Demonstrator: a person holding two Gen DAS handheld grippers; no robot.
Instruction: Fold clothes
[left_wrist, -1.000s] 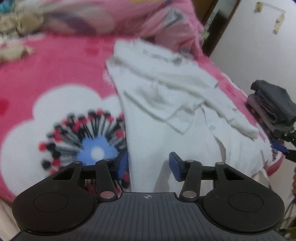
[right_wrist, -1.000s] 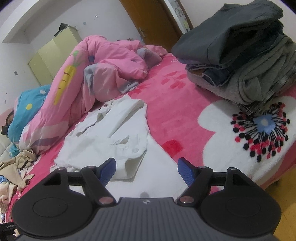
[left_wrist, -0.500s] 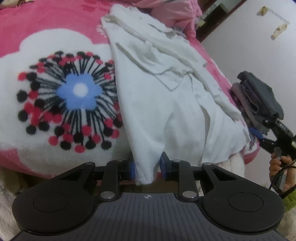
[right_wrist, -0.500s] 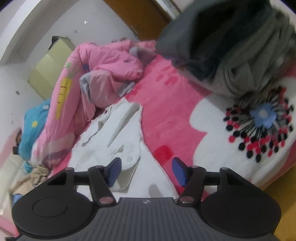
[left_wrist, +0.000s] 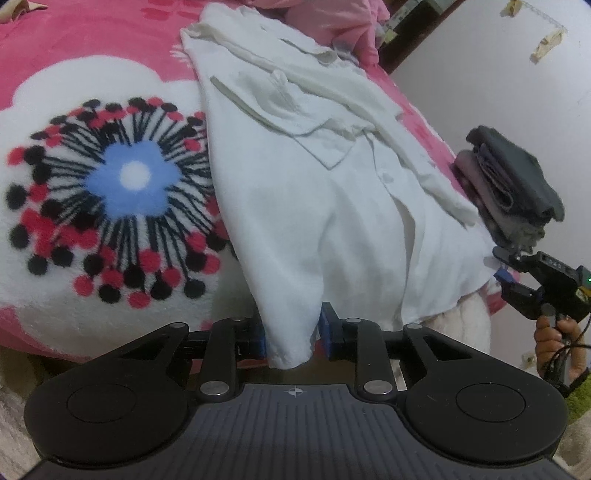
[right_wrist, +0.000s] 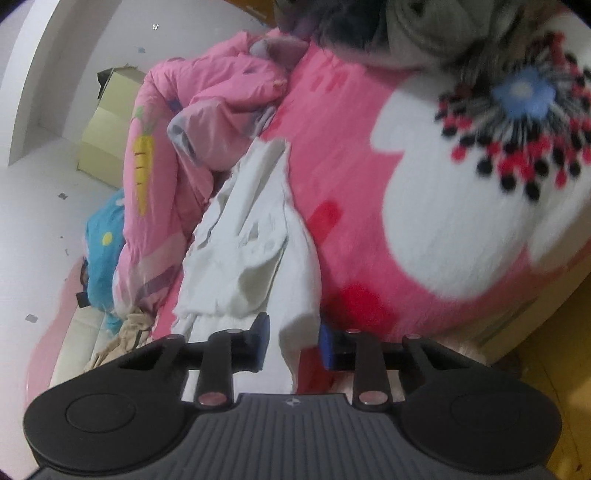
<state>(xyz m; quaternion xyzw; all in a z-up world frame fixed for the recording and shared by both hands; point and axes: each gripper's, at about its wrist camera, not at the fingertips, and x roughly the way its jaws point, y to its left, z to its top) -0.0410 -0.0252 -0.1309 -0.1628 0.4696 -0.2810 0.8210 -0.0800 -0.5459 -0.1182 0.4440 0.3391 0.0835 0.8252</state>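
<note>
Pink bed (left_wrist: 92, 44): your left gripper (left_wrist: 291, 338) pinches the white shirt (left_wrist: 295, 192) hem, right gripper (right_wrist: 293, 345) closing on its corner (grab step); next, lift evenly.

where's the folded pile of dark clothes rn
In the left wrist view the dark pile sits at the bed's right edge, just past the white shirt and above the right gripper.

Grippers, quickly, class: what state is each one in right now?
Left gripper: shut on the white shirt hem.
Right gripper: jaws closing, shirt corner between them, not yet pinched.
</note>
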